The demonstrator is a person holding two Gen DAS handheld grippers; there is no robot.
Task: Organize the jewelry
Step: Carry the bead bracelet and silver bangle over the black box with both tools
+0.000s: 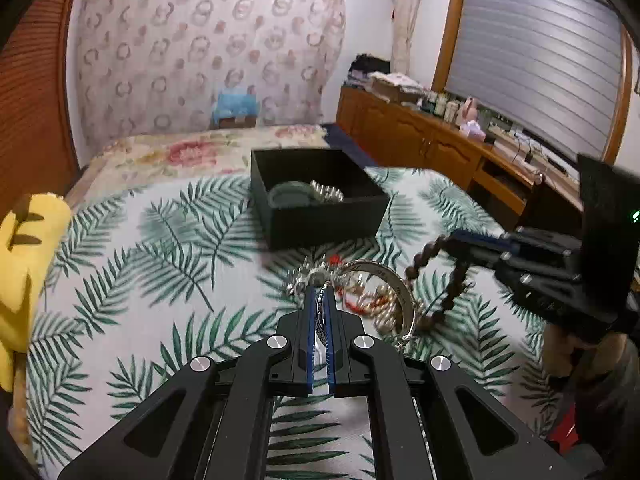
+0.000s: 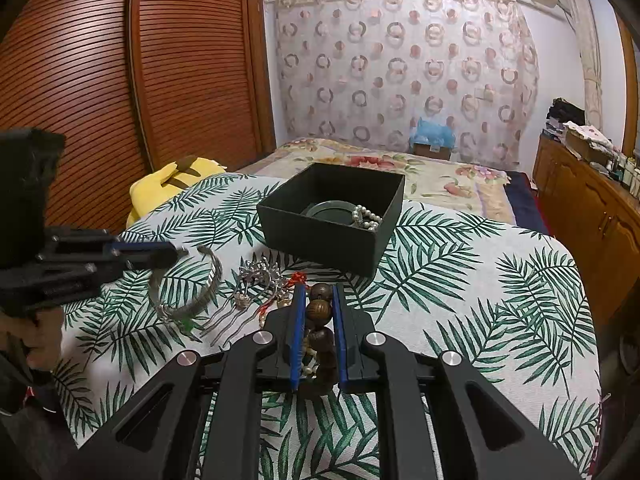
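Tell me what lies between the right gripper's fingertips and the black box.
Bare palm-leaf cloth. In the right wrist view, right gripper, shut on wooden bead bracelet, faces black box; the silver hair comb lies off to the left.

Ahead of the right gripper's fingers [image 2: 316,292], bare leaf-print cloth [image 2: 460,280] is lying open to the right. The black box [image 2: 320,240] is standing just beyond the fingertips, blocking a straight path. To the left, a jewelry pile [image 2: 260,276] and the left gripper [image 2: 176,254] are crowding the way.
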